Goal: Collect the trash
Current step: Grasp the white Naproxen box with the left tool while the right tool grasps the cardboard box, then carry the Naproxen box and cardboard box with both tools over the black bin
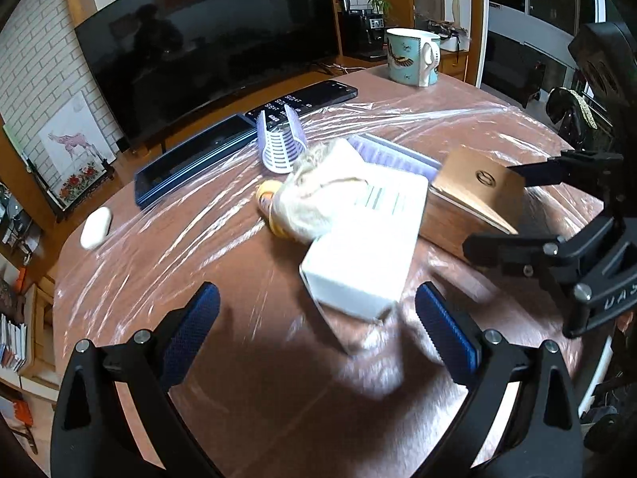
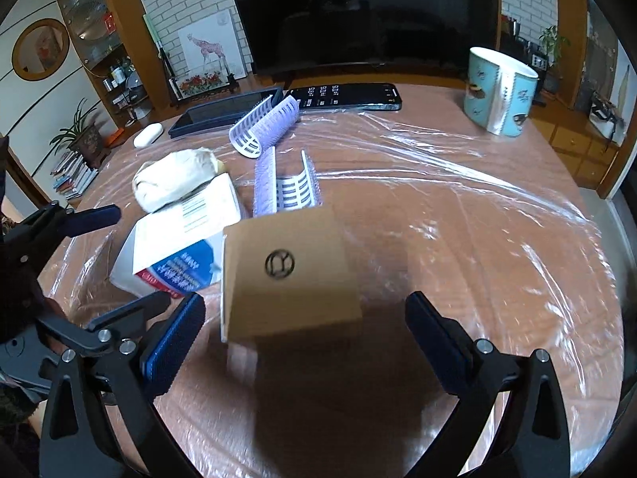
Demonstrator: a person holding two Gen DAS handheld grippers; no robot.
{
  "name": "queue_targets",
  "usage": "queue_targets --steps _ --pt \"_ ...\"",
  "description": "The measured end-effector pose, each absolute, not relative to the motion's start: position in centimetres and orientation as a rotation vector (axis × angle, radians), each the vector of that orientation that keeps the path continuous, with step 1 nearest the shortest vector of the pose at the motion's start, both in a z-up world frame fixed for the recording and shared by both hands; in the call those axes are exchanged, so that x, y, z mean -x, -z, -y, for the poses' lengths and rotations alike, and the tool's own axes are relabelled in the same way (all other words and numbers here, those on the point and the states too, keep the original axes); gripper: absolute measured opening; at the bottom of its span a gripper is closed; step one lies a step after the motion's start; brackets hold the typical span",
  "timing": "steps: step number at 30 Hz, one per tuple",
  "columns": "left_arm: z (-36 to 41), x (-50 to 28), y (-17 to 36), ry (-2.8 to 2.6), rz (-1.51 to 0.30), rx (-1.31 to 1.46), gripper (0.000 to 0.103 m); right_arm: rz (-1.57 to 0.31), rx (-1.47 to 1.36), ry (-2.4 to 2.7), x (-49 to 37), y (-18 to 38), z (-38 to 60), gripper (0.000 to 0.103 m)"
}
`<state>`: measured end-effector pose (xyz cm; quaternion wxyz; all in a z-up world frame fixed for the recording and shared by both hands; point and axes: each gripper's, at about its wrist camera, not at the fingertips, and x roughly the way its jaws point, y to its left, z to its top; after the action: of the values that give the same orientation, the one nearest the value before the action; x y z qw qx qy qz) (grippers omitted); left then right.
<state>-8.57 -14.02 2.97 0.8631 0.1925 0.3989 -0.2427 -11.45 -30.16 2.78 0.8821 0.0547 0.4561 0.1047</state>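
A white carton (image 1: 360, 247) with a barcode lies on the plastic-covered table; in the right wrist view (image 2: 179, 239) its blue and red print shows. A crumpled off-white wrapper (image 1: 318, 183) (image 2: 175, 179) rests against it. A brown cardboard box (image 1: 473, 191) (image 2: 286, 275) stands beside the carton. My left gripper (image 1: 318, 318) is open, its jaws either side of the carton's near end, apart from it. My right gripper (image 2: 306, 330) is open around the near side of the brown box, not touching it.
Two purple hair rollers (image 2: 264, 125) (image 2: 284, 187), a phone (image 2: 346, 97), a dark tablet (image 2: 227, 113), a white earbud case (image 2: 148, 134) and a teal mug (image 2: 499, 91) lie farther back. A television (image 2: 358, 12) stands behind the table.
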Motion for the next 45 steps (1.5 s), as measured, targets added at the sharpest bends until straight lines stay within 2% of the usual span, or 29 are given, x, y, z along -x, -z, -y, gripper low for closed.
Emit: queue_targets --steps 2,3,5,7,8,9,10,12,24,33,45 --pt "14.2 8.1 -2.9 0.517 -0.839 -0.4 0.096 -0.958 -0.116 -0.231 10.8 -2.5 30.3 0.099" --pt "14.4 7.8 -2.8 0.527 -0.849 -0.395 0.088 -0.961 -0.117 -0.237 10.6 -2.5 30.4 0.098" --pt "14.7 7.5 -2.6 0.545 -0.864 -0.382 0.08 -0.968 -0.121 -0.249 10.4 -2.3 30.6 0.091" --pt "14.8 7.3 -2.5 0.569 -0.879 -0.368 0.066 -0.977 -0.124 -0.259 10.2 -2.1 30.7 0.081" --pt "14.9 7.3 -2.4 0.585 -0.889 -0.357 0.062 -0.977 -0.121 -0.261 10.3 -2.1 30.6 0.078" --pt "15.0 7.2 -2.4 0.598 -0.895 -0.348 0.054 -0.975 -0.117 -0.263 10.4 -2.1 30.6 0.071" --pt "15.0 7.3 -2.4 0.606 -0.896 -0.339 0.052 -0.976 -0.121 -0.27 10.5 -2.2 30.7 0.065" --pt "15.1 7.4 -2.5 0.626 -0.897 -0.317 0.048 -0.967 -0.134 -0.277 10.9 -2.4 30.9 0.063" --pt "12.2 12.0 -4.6 0.659 -0.889 -0.143 0.047 -0.943 -0.21 -0.334 14.9 -4.4 32.1 0.06" --pt "9.4 14.9 -4.7 0.588 -0.904 -0.049 0.047 -0.964 -0.244 -0.353 17.6 -3.9 31.0 0.06" --pt "8.8 17.6 -5.5 0.574 -0.862 -0.049 0.047 -0.944 -0.271 -0.355 20.4 -4.2 29.5 0.059"
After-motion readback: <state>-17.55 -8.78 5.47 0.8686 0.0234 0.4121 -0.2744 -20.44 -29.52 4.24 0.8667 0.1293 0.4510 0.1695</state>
